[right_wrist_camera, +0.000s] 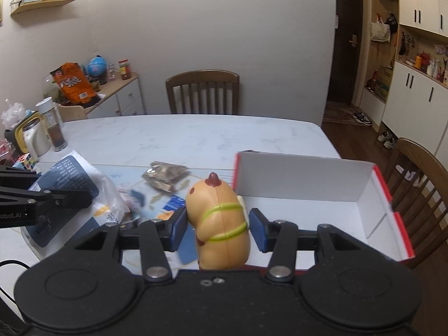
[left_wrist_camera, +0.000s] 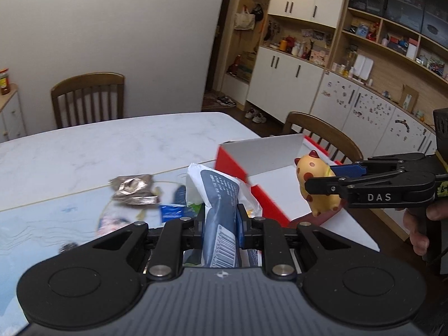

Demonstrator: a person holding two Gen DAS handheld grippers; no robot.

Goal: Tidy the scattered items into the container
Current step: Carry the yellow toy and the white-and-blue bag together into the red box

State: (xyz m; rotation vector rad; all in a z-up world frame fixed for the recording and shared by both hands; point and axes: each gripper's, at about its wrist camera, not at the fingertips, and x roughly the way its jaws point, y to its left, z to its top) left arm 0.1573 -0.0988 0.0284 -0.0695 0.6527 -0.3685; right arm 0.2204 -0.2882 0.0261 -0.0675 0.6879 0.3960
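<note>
My left gripper is shut on a blue and white plastic packet with a barcode, held above the table. The same packet and left gripper show at the left of the right wrist view. My right gripper is shut on a yellow toy animal with brown spots and green bands, at the near left corner of the open red and white box. From the left wrist view, the toy hangs in the right gripper over the box.
A brown foil packet and a small blue packet lie on a light blue mat left of the box. A kettle, bottles and a puzzle cube crowd the table's left edge. Wooden chairs stand around it.
</note>
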